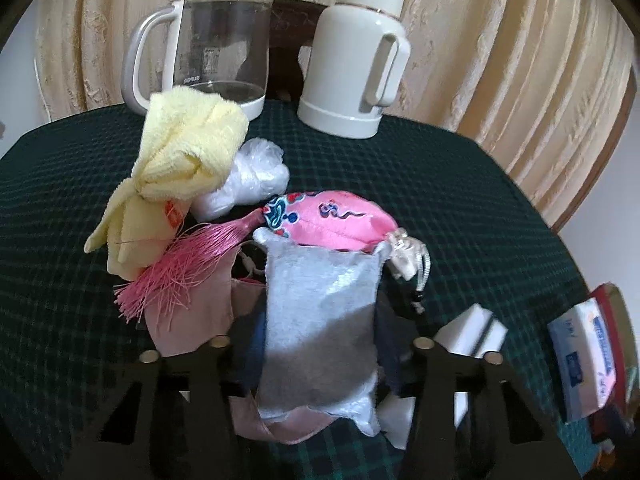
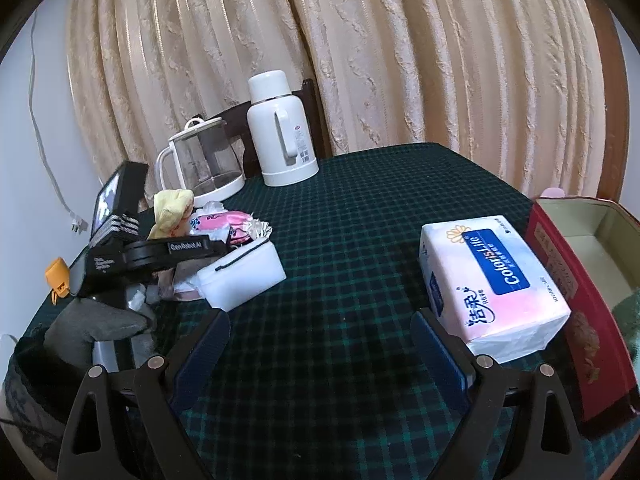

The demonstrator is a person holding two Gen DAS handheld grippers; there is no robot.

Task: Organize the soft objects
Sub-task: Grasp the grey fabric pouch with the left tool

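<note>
At my left, the pile [image 1: 208,208] of soft things is unsorted; my left gripper [image 1: 320,356] is clenched on its grey pad [image 1: 320,320]. My right gripper [image 2: 320,344] hangs released. Rightmost, the tin [image 2: 580,280] looks nearly empty.

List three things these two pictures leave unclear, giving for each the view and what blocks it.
- Left gripper pads, left view: hidden behind the grey cloth, so contact is unclear.
- Red box contents, right view: cut off by the picture's edge.
- Pile under the yellow towel, right view: covered by the left gripper's body.
</note>
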